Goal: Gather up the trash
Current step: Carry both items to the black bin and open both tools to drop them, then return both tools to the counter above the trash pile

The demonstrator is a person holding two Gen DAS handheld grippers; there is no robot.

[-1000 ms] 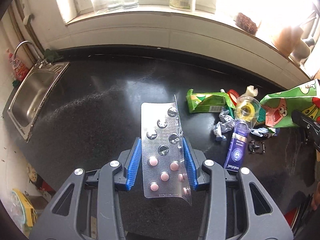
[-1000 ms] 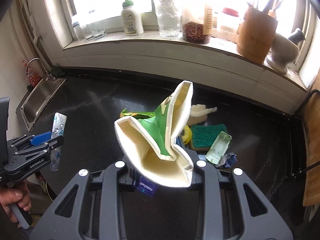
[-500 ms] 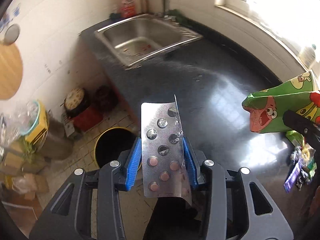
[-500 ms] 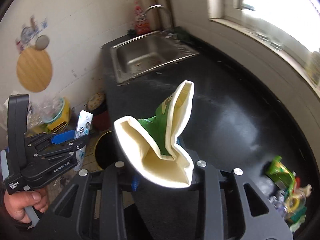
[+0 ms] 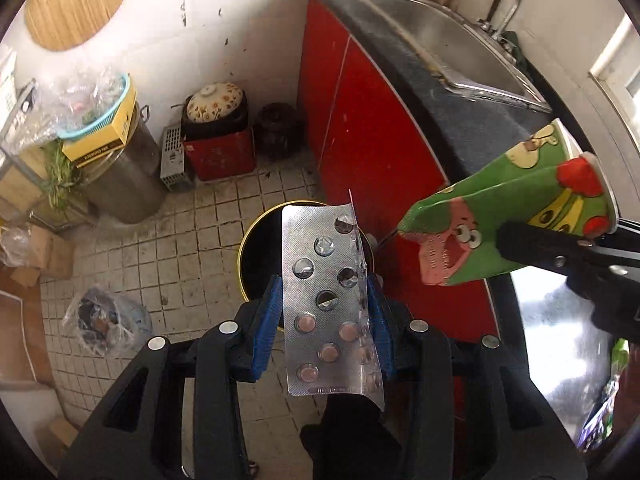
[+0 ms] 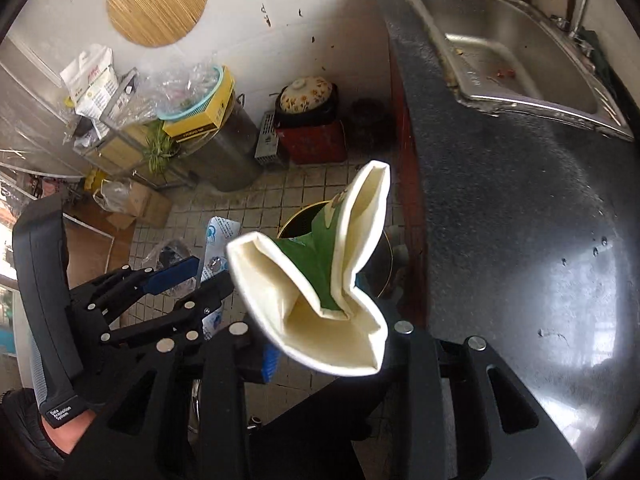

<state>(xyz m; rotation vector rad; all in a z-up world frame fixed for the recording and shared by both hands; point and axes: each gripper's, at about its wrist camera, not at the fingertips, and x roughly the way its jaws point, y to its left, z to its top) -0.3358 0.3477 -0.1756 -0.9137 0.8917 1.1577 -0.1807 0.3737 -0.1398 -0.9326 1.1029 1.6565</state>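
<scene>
One bin (image 5: 264, 256) stands on the floor. Above it, the left gripper (image 5: 326, 312) clamps one pill strip (image 5: 326, 300); to the right, the right gripper (image 6: 320, 344) is closed on one crushed cup (image 6: 320, 280).

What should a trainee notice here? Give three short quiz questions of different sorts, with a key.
1. True or false: the left gripper holds a blister pack.
2. What does the right gripper hold? A) squashed paper cup B) sponge C) bottle
3. Fill in: the yellow-rimmed bin stands on the tiled ____, below the pack.

Key: 1 true; 2 A, the paper cup; 3 floor.
</scene>
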